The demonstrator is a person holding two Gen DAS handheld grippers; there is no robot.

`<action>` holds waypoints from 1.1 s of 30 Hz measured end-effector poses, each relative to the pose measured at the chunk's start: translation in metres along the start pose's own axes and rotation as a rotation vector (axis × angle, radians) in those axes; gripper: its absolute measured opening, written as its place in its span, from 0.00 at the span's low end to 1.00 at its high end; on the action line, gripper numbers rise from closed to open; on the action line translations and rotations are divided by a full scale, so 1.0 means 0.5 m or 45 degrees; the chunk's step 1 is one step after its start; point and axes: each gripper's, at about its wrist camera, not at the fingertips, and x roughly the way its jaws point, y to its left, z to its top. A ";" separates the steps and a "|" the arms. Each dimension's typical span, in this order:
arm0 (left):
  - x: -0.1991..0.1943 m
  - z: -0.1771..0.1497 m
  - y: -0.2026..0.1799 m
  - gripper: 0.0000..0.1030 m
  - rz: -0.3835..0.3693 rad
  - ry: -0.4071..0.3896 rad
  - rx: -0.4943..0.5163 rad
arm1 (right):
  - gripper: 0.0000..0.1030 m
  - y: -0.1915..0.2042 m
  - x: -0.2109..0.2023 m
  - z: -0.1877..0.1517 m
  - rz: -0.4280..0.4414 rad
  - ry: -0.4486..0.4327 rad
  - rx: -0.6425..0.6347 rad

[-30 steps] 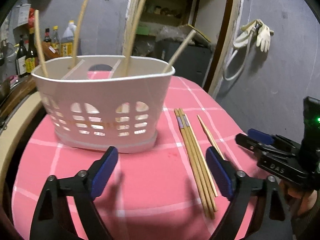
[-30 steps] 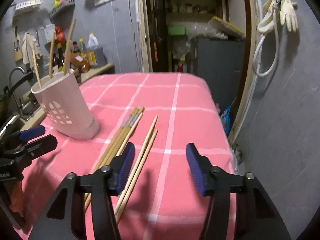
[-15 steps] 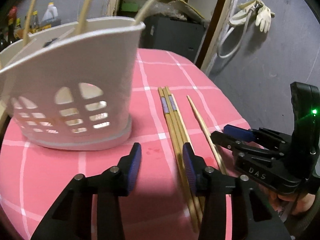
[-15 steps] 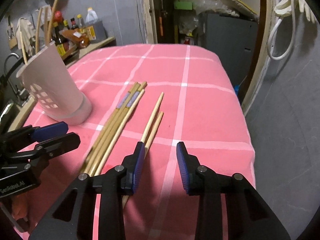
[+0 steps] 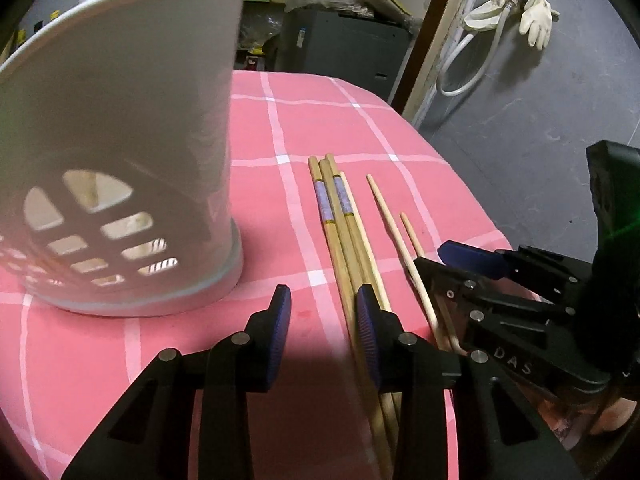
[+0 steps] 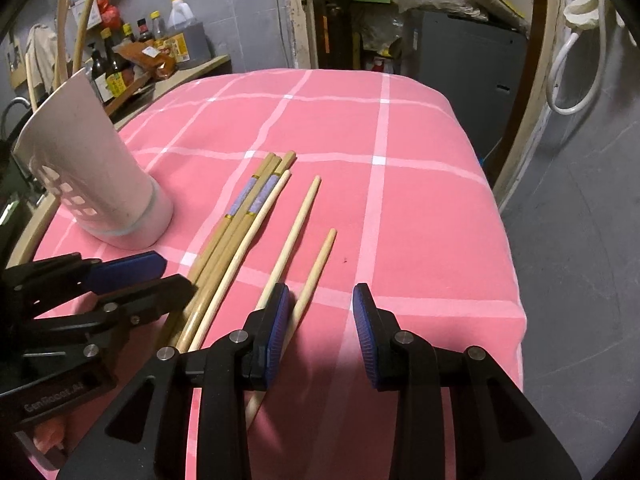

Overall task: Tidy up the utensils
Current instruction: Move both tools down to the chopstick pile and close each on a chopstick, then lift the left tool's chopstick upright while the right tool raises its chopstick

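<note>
A white utensil holder [image 5: 120,152] with cut-out holes stands on the pink checked tablecloth [image 5: 320,120], with chopsticks inside. It also shows in the right wrist view [image 6: 92,176]. A bundle of chopsticks with purple bands [image 5: 340,224] lies beside it, also visible in the right wrist view [image 6: 240,220]. Two plain chopsticks [image 6: 304,248] lie to their right. My left gripper [image 5: 323,320] is open and empty, low over the cloth; its right finger is over the bundle. My right gripper [image 6: 320,320] is open and empty, its left finger over the two plain chopsticks.
Bottles [image 6: 120,64] stand on a shelf behind the holder. The table's right edge [image 6: 508,240] drops off to a grey floor. A dark cabinet [image 6: 460,72] stands beyond the table. Gloves and a hose [image 5: 516,12] hang on the right wall.
Both grippers have moved forward and down toward the chopsticks. Their jaws have narrowed from wide open to a smaller gap. The holder now looms closer on the left.
</note>
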 end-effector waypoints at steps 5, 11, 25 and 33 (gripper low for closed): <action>0.009 0.011 -0.006 0.21 -0.013 0.017 -0.022 | 0.21 -0.002 -0.010 -0.010 -0.020 0.006 -0.024; 0.009 0.009 -0.012 0.14 -0.022 0.037 -0.017 | 0.12 -0.024 -0.025 -0.023 -0.022 0.014 -0.037; 0.024 0.024 -0.026 0.06 -0.012 0.096 -0.048 | 0.13 -0.066 -0.012 -0.009 0.115 0.088 0.219; -0.026 -0.009 -0.019 0.04 -0.051 0.081 -0.081 | 0.03 -0.085 -0.031 -0.028 0.214 0.082 0.401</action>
